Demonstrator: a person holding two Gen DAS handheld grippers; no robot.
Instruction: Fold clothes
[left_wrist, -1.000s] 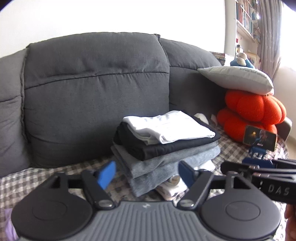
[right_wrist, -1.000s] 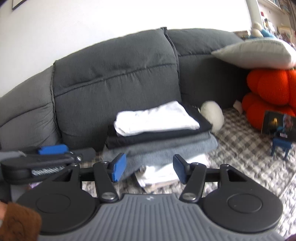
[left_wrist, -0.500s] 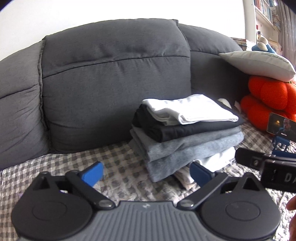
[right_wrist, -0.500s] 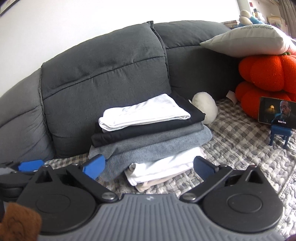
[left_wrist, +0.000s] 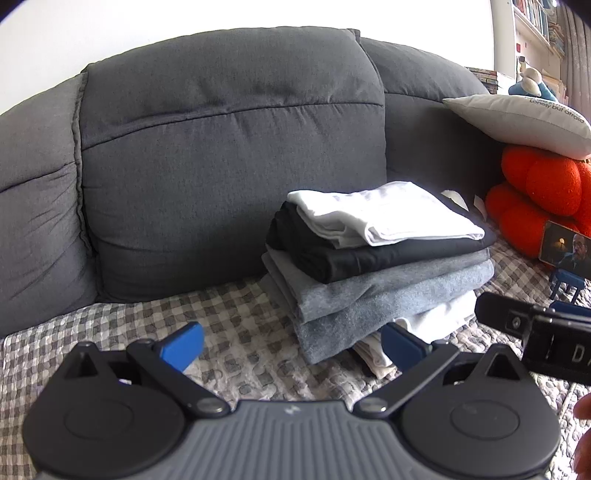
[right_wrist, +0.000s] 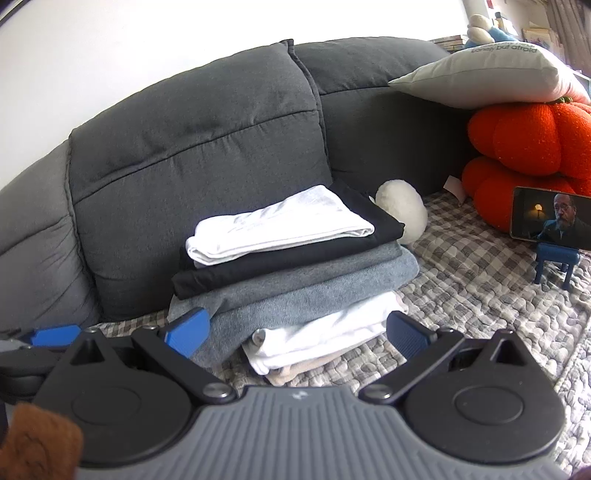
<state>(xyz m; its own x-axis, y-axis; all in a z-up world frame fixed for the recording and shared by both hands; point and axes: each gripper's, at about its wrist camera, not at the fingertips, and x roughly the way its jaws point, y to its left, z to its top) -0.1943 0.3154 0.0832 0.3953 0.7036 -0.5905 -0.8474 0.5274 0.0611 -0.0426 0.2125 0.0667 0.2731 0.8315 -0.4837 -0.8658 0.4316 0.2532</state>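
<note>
A stack of folded clothes rests on the checked sofa cover: a white top piece, then black, two grey layers, and white and beige pieces at the bottom. My left gripper stands open in front of the stack's left corner, with nothing between its blue pads. My right gripper is open too, low before the stack's front edge and apart from it. The right gripper's side also shows at the right edge of the left wrist view.
The dark grey sofa back rises behind the stack. To the right sit an orange plush cushion under a white pillow, a phone on a small blue stand, and a white plush ball. A brown sleeve shows bottom left.
Both grippers' jaws have spread from partly closed to wide. Both views have tipped a little, so the stack sits further right in the left view and lower in the right one.
</note>
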